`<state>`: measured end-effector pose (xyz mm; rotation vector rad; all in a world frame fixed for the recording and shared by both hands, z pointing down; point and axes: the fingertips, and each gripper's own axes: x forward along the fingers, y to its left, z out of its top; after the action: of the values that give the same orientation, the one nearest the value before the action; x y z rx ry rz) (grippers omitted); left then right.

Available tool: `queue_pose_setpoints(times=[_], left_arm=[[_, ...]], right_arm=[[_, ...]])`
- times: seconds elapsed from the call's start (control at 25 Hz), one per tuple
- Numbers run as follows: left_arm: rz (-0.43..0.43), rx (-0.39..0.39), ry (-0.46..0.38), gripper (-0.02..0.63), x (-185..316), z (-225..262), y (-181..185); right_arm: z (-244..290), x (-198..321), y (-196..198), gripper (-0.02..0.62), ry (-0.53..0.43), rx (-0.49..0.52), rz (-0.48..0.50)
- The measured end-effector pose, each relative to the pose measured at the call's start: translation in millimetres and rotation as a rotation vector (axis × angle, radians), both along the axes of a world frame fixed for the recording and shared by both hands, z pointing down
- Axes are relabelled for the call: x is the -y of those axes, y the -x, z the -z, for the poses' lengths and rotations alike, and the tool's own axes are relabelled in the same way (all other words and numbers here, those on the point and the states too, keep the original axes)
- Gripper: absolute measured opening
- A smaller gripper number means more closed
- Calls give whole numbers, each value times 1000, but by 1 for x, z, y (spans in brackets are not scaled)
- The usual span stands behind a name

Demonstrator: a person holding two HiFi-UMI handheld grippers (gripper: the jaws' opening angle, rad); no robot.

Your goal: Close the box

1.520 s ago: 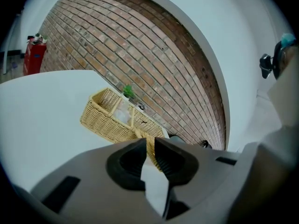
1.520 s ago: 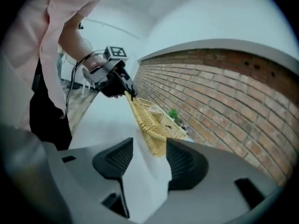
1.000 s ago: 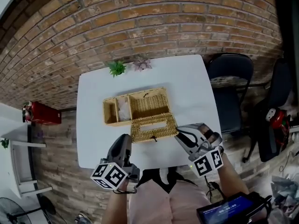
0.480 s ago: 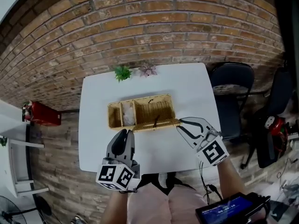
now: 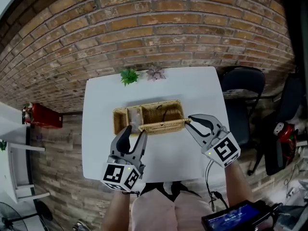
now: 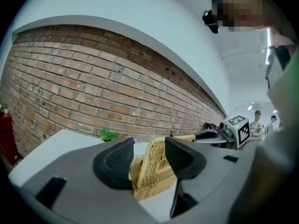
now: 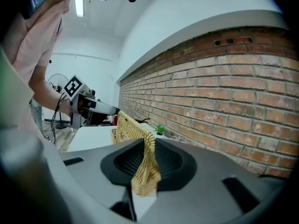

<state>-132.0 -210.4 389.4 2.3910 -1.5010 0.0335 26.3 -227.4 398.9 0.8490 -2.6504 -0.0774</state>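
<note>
Wicker box (image 5: 117,121) lies lengthwise along the brick wall (image 5: 144,28); lid (image 5: 163,125) seemingly upright

- The worktop (image 5: 96,143) is viewed steeply from overhead.
- Each gripper view is aimed closely along its fingers (image 6: 114,169); the box lid (image 6: 156,164) between them is shared.

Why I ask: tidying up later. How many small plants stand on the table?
2. A green plant and a pinkish plant, side by side at the table's far edge; none seems hidden.
</note>
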Motion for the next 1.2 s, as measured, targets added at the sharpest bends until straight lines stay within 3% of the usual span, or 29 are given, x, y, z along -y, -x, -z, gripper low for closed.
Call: queue_pose_setpoints(times=[0.4, 0.84, 1.2], left_arm=[[-11, 29, 3, 200, 33, -6, -8], [72, 9, 28, 184, 67, -17, 8], [73, -28, 67, 184, 82, -32, 19]], right_arm=[[-5, 24, 2, 87, 55, 30, -39], [-20, 54, 1, 106, 152, 52, -106], [-45, 76, -2, 115, 263, 66, -161]])
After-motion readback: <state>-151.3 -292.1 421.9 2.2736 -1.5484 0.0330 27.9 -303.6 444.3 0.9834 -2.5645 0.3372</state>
